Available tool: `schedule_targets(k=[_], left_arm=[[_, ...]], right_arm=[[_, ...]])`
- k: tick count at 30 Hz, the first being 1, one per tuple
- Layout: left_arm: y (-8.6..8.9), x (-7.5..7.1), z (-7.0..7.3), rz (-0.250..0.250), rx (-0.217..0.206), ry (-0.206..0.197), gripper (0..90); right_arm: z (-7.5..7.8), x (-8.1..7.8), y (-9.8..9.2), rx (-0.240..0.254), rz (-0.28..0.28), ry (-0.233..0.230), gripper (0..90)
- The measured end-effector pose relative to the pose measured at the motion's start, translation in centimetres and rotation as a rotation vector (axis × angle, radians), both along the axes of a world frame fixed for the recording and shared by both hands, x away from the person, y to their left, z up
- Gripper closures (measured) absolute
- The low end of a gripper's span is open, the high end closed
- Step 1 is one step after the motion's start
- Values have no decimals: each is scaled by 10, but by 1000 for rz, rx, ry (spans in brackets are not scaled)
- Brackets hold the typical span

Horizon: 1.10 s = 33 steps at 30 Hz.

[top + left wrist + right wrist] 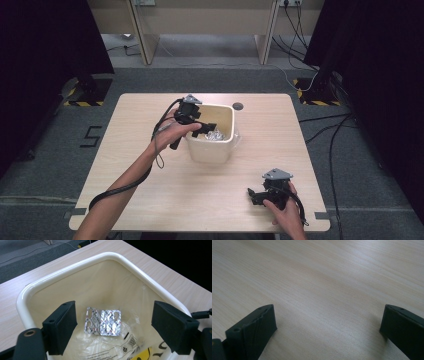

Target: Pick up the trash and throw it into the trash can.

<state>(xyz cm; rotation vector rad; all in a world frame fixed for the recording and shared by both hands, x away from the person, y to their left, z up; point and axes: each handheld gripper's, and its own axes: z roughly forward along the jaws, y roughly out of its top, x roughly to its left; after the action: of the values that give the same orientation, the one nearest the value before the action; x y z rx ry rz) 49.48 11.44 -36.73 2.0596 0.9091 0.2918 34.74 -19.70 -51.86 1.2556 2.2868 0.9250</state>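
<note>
Left hand-held gripper [110, 327], jaws apart, above silver blister pack [103, 321] in cream bin [75, 265].

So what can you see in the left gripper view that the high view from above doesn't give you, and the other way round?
The left gripper view looks into the cream bin and shows a silver blister pack lying on a clear printed plastic bag, framed by wide-apart jaws. The high view shows the whole table, both forearms, the right gripper held near the table's front edge, and the floor with its cables. Both show the bin, something silvery inside it, and the pale wooden tabletop.
</note>
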Motion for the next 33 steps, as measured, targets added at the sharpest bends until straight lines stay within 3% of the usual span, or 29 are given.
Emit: schedule_targets(k=[16,33], left_arm=[[25,-13,8,2,-29,-12,180],[55,-23,7,41,-47,-28,174]], right_arm=[[0,0,0,-1,1,-2,3],[0,0,0,-3,1,-2,3]])
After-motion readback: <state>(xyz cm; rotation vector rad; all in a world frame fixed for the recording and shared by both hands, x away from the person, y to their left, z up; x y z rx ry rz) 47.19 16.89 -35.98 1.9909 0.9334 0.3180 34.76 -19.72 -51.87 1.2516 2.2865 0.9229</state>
